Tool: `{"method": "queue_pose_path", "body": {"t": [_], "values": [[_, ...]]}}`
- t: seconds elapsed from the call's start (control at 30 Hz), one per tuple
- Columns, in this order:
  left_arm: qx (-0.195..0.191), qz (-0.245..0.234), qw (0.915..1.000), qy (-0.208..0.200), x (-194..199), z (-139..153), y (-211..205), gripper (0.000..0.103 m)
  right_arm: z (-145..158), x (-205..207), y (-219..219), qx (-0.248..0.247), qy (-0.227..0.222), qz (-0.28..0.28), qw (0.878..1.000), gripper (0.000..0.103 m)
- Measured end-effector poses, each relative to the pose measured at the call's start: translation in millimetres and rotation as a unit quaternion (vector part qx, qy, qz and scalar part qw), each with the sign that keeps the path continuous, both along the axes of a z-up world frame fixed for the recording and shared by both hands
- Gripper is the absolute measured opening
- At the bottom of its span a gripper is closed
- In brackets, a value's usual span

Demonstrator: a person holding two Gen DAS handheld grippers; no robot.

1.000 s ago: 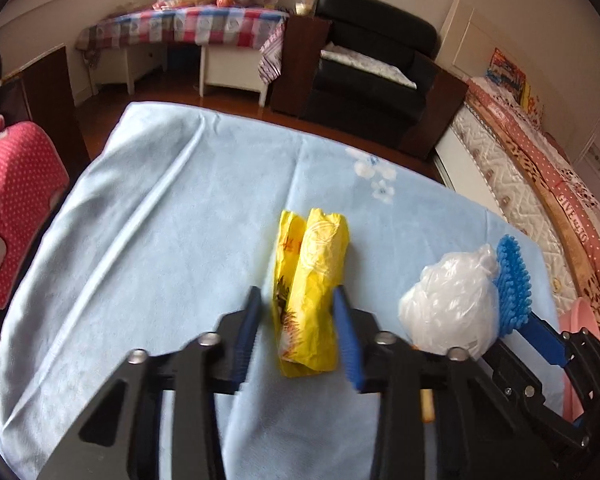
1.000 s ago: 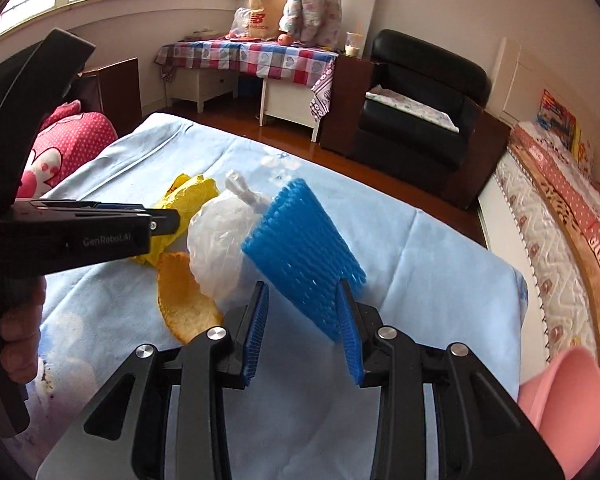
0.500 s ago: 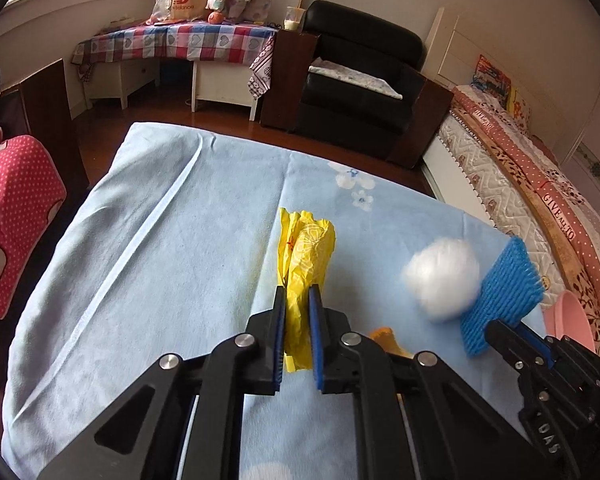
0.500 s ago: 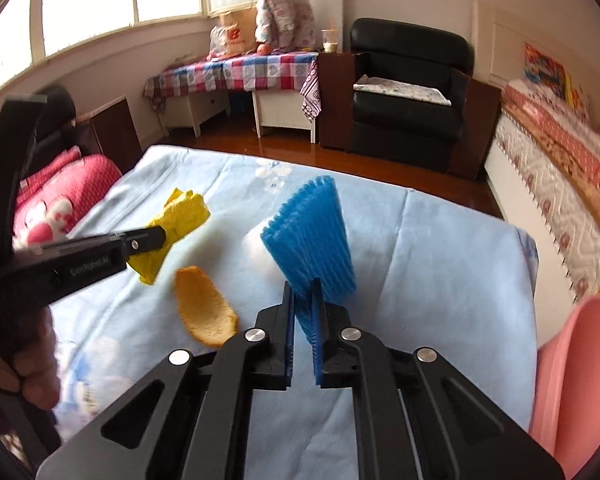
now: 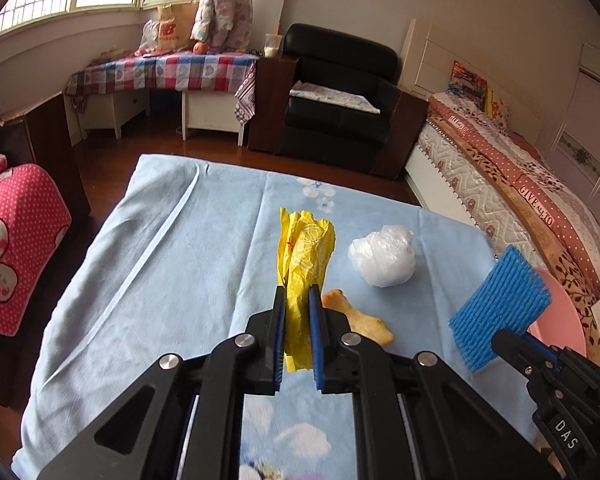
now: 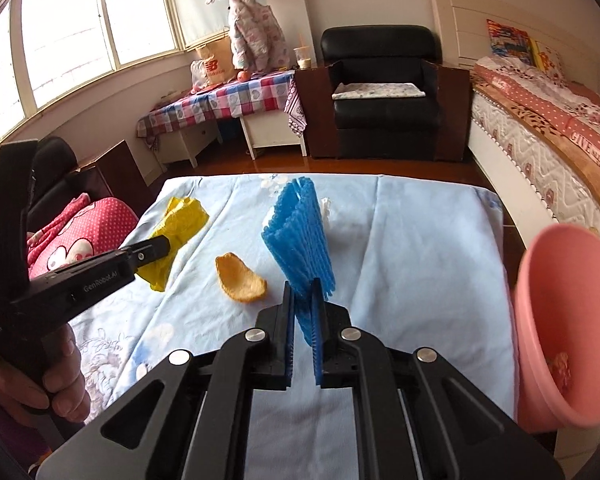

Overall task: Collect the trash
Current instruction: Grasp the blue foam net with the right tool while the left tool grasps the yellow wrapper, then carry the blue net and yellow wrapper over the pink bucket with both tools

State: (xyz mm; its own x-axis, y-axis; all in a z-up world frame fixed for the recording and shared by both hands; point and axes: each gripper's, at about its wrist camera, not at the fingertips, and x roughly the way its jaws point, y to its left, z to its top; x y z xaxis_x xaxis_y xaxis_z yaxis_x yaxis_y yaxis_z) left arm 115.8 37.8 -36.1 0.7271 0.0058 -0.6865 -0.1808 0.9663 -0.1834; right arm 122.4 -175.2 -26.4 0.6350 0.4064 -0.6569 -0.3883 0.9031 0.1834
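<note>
The left gripper [image 5: 298, 300] has just closed its jaws on the crumpled yellow wrapper [image 5: 303, 252], which sits pinched between the blue pads; most of it sticks out ahead of the fingertips, and a short end hangs behind them. The wrapper is clear of the light blue cloth [image 5: 172, 264].

The right gripper [image 6: 302, 292] is clamped tight on the blue foam net [image 6: 298, 236], gripping its lower edge so the net stands up and fans out above the fingertips. It too is off the cloth.

An orange peel [image 6: 240, 278] and a white plastic bag ball [image 5: 383, 256] lie on the cloth between the two grippers. A pink bin [image 6: 560, 320] stands at the right edge of the cloth-covered surface, near the right gripper.
</note>
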Motion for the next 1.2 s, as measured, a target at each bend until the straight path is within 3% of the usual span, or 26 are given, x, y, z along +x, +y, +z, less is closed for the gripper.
{"method": "queue_pose_path", "body": {"t": [0.5,1.2], "values": [[0.022,-0.024,0.9991,-0.029,-41.7,30.8,-42.9,0.010,15.7,-40.6,-39.7,0.033,-0.017,-0.038,0.999,0.008],[0.049,-0.085,0.9943,-0.042,-48.0,41.4,-116.2,0.010,28.6,-60.4,-99.4,0.055,-0.046,-0.100,0.992,0.008]]}}
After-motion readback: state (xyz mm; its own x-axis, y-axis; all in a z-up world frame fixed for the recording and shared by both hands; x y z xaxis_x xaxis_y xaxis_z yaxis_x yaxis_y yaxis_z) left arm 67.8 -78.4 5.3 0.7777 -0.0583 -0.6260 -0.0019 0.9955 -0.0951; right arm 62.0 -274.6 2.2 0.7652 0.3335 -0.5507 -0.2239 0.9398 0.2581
